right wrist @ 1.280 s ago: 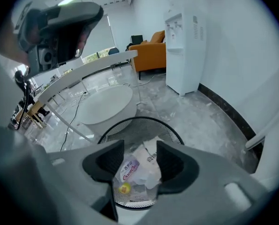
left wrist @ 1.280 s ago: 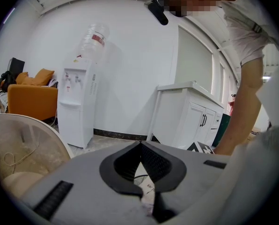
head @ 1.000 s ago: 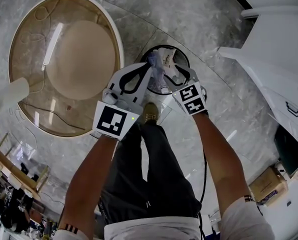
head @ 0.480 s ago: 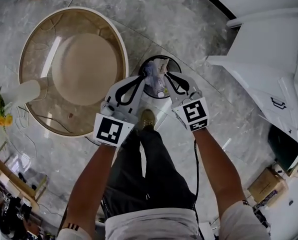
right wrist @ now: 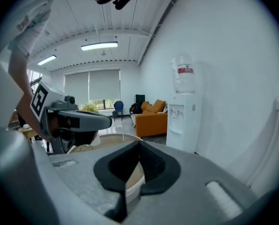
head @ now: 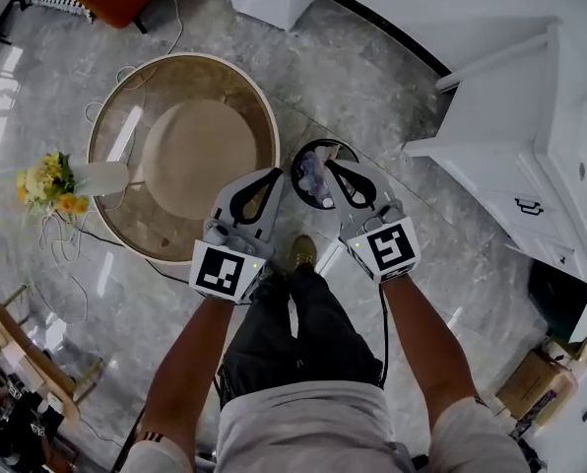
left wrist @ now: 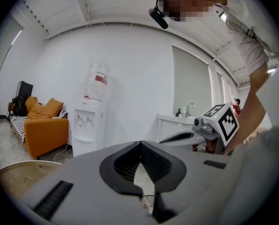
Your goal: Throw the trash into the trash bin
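Note:
The round black-rimmed trash bin [head: 301, 156] stands on the marble floor ahead of my feet, with pale crumpled trash [head: 313, 177] inside. Both grippers hang high above it, one on each side of the opening. My left gripper [head: 277, 172] is shut, its tips meeting with nothing between them [left wrist: 140, 142]. My right gripper [head: 330, 164] is just closing, and its tips come together on nothing [right wrist: 139, 142]. Each gripper view shows the other gripper beside it: the right gripper [left wrist: 162, 139] and the left gripper [right wrist: 107, 122].
A round glass table [head: 264, 116] stands left of the bin, with a vase of yellow flowers [head: 52, 180] at its edge. White cabinets [head: 510, 116] fill the right. A water dispenser [left wrist: 90, 121] and an orange sofa [left wrist: 43, 130] stand by the far wall.
Both grippers have risen well clear of the bin. The trash that was between their tips over the opening now lies in the bin. The right jaws have closed.

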Demonstrator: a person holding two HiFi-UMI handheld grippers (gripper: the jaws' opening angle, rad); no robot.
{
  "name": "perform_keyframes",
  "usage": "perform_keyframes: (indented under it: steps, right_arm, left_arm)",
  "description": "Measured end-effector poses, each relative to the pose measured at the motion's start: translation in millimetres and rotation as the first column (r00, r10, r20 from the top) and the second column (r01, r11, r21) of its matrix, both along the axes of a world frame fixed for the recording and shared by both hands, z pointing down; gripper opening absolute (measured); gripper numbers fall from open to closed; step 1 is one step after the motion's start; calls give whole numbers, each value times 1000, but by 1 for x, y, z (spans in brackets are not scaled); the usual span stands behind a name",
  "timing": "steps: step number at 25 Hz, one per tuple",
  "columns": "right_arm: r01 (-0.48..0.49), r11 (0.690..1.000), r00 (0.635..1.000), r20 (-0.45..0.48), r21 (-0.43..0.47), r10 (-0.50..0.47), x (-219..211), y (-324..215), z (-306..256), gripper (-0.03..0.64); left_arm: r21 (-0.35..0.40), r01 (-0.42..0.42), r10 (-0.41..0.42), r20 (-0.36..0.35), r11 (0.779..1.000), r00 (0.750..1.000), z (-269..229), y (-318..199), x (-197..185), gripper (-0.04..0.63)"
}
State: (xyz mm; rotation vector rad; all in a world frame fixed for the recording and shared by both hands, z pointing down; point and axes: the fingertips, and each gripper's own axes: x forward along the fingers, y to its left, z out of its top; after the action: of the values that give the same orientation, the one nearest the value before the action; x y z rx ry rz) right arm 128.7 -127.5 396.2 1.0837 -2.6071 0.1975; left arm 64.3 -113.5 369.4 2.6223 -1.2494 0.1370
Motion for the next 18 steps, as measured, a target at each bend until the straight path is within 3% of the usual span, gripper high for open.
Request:
perform_keyframes:
  steps: [8,12,18]
  right_arm:
    - [64,990,976,201,129,-90,-40,44,-153,2]
    - [116,970,959,231,212,-165,-57,75,-215,0]
    - [112,965,945,274,236,-177,-55,113,-262,0]
  left_arm:
    - [105,49,-44,-50,993,998,-121,37,-19,0]
    - [164,35,-25,-64,986,998,-173,63,-21,0]
    - [235,23,-13,-46,972,999,-220,98,-20,0]
